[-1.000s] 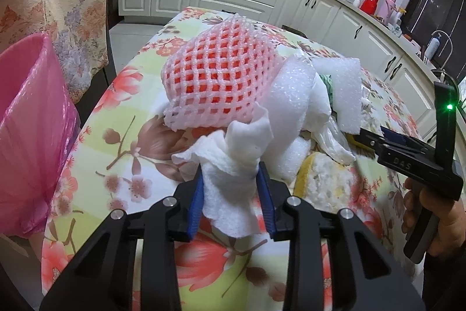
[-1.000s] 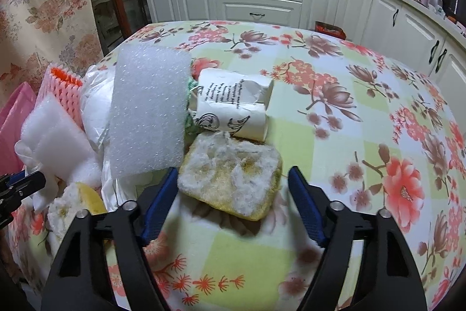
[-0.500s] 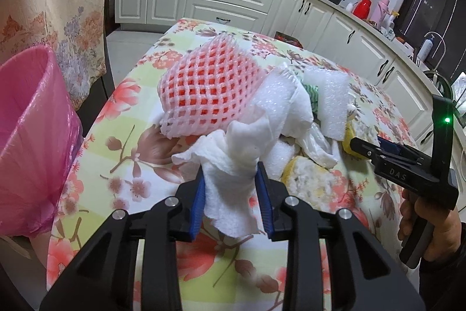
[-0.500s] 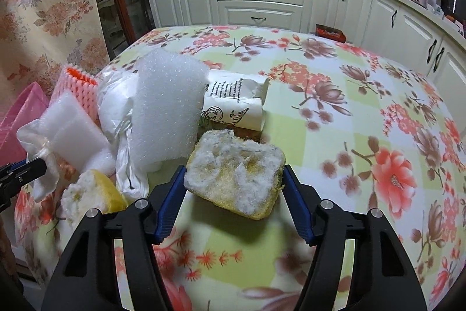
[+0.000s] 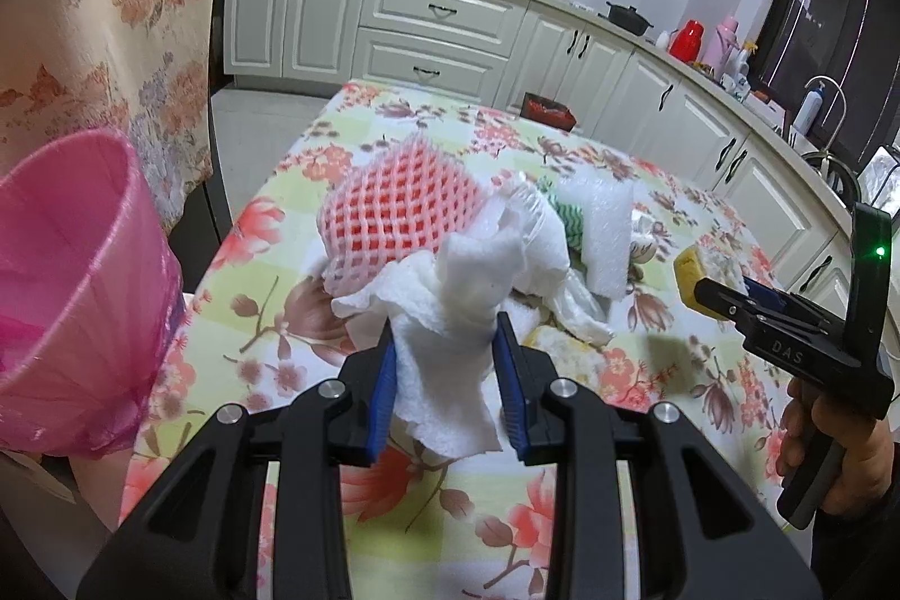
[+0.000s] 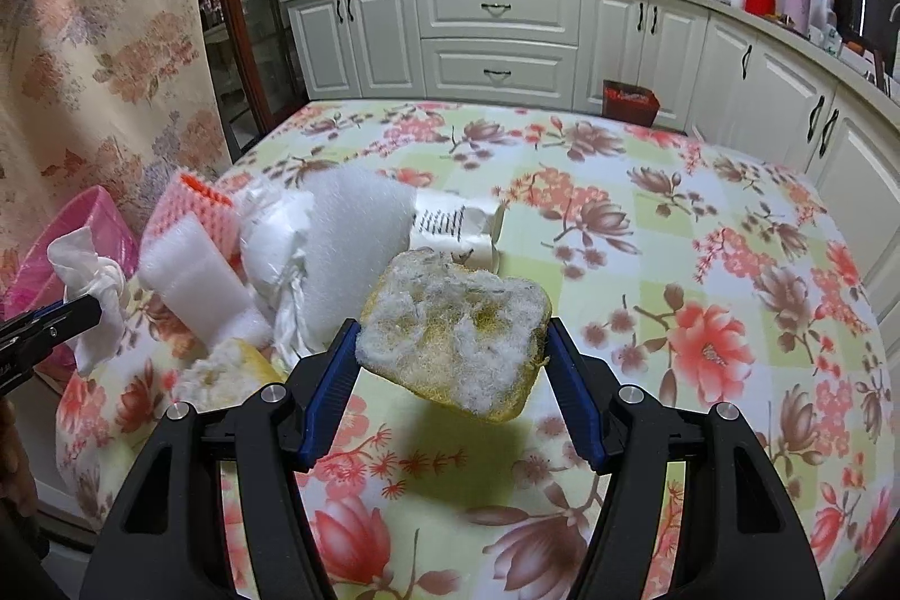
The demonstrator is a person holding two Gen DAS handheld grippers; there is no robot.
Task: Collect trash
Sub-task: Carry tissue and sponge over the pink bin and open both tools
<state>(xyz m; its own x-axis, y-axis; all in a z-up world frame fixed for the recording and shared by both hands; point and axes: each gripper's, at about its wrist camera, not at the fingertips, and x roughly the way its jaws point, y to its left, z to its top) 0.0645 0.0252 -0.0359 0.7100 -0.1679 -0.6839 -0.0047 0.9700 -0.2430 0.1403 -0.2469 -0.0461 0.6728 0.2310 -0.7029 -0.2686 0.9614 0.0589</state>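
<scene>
My left gripper (image 5: 445, 347) is shut on a crumpled white paper towel (image 5: 444, 319) and holds it above the floral table (image 5: 562, 476). My right gripper (image 6: 453, 347) is shut on a worn yellow sponge (image 6: 455, 335) and holds it off the table; it also shows in the left wrist view (image 5: 725, 305). The trash pile behind holds a pink foam net (image 5: 399, 217), a white foam sheet (image 6: 354, 229), a white foam block (image 6: 194, 276), a printed paper roll (image 6: 455, 229) and a second yellow sponge (image 6: 225, 369). A pink-lined bin (image 5: 73, 296) stands left of the table.
A floral curtain (image 5: 112, 9) hangs behind the bin. White kitchen cabinets (image 6: 495, 37) with pots run along the back. A small red box (image 6: 630, 102) sits past the table's far edge. The person's hand (image 5: 832, 442) holds the right gripper's handle.
Both grippers have lifted up and back from the pile. The right one closed on the yellow sponge and raised it off the table. The left one kept hold of the paper towel.
</scene>
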